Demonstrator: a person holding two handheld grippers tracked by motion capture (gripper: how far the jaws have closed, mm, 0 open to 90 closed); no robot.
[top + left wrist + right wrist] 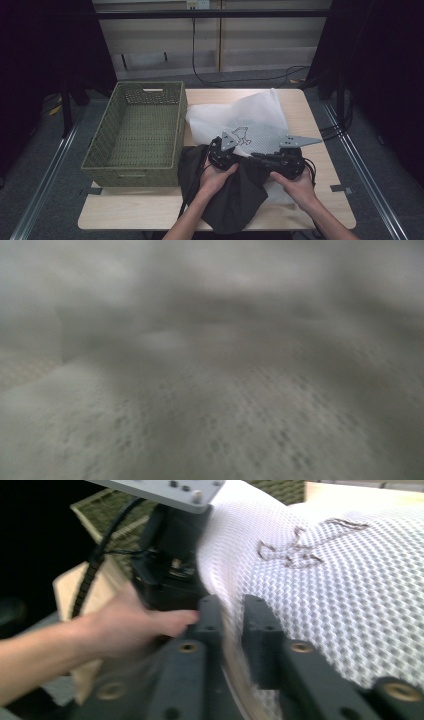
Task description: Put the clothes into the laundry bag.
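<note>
White mesh bag (350, 590) sits between the right gripper (235, 625) jaws, slightly parted; left gripper (220, 152) state unclear. Next, regrip its edge.

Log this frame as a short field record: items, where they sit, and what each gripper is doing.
surface: wooden table
basket: green woven basket, at the table's left
cloth: white mesh cloth with a small outline print, spread right of the basket
dark item: dark fabric at the near edge, under both hands
left gripper: at the mesh edge, jaw state unclear
right gripper: mesh edge between its jaws, a gap showing
</note>
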